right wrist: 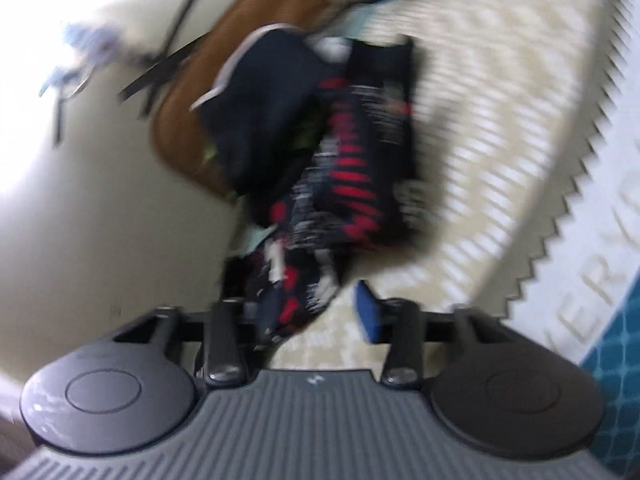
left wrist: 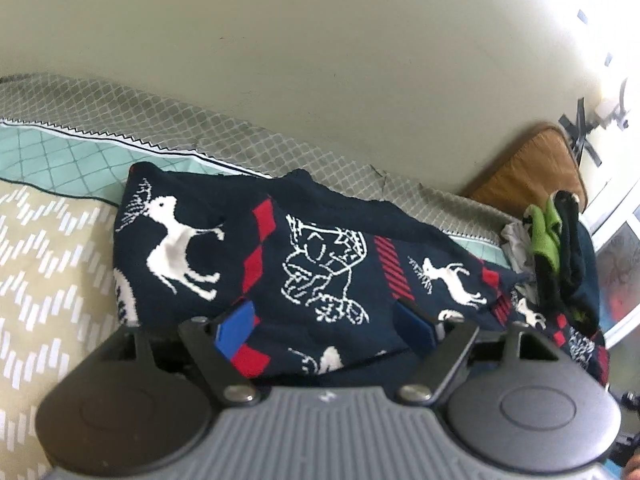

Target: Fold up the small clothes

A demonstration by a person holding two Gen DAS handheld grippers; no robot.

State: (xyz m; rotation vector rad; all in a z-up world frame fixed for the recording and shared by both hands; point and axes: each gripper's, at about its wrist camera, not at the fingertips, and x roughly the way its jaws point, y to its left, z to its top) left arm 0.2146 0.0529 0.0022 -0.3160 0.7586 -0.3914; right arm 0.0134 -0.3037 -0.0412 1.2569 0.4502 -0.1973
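Blue-padded fingers of the left gripper [left wrist: 324,326] are standing wide apart, pressing nothing, with the navy reindeer sweater [left wrist: 304,256] lying on the bed [left wrist: 44,248] between and beyond them. Its near hem is hiding behind the gripper body. Right gripper [right wrist: 316,312] fingers are parting in heavy blur; sweater cloth [right wrist: 292,304] is hanging between them, contact unclear. Open bedding is stretching to their right.

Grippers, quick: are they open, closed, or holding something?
Left gripper: open, over the reindeer sweater.
Right gripper: open, sweater cloth loose between its fingers.
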